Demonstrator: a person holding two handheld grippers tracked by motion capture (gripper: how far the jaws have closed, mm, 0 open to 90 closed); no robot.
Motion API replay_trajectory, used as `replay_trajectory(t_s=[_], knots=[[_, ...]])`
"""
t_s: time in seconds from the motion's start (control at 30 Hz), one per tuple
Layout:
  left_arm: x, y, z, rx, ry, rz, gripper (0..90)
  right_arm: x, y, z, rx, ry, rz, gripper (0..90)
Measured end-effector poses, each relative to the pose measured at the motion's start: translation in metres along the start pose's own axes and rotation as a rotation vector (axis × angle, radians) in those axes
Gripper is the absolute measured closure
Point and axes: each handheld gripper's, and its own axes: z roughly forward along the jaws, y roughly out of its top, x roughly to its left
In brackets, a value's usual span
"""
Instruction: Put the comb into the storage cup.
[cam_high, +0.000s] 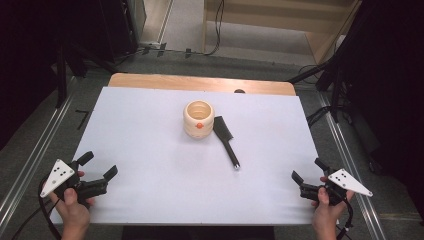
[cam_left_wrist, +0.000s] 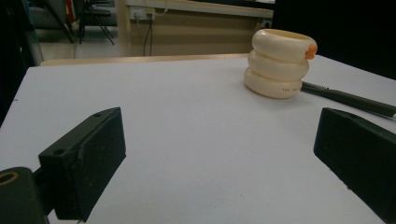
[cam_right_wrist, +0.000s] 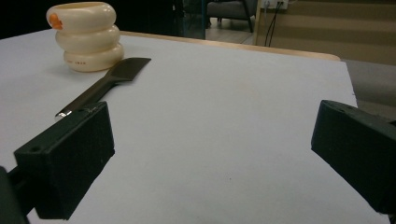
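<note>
A cream ribbed cup with an orange dot stands upright near the middle of the white table. Just right of it lies a black brush, its handle pointing toward the near edge. The cup and the brush appear far off in the left gripper view, as do the cup and brush in the right gripper view. My left gripper rests open at the near left corner. My right gripper rests open at the near right corner. Both hold nothing.
A wooden strip runs along the table's far edge. Metal rails flank the table on both sides, and cables lie on the floor beyond. Dark stands rise at the far left and far right.
</note>
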Motion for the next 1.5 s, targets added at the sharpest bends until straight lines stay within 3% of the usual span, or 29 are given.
replay_trajectory(t_s=[0.27,0.4,0.6,0.83,1.5], knots=[[-0.001,-0.001,0.002,0.008,0.009,0.006,2.3,0.006,0.003,0.004,0.047,-0.014,-0.038,0.0],[-0.003,-0.001,0.003,0.021,0.011,0.016,2.3,0.01,0.009,0.005,0.054,-0.018,-0.03,0.0],[-0.006,-0.001,0.004,0.037,0.014,0.037,2.3,0.02,0.023,0.007,0.062,0.017,-0.042,0.0],[-0.005,-0.001,0.003,0.03,0.015,0.03,2.3,0.023,0.037,0.01,0.065,0.049,-0.031,0.0],[-0.003,-0.002,0.002,0.029,0.025,0.019,2.3,0.038,0.076,0.037,0.137,0.078,-0.082,0.0]])
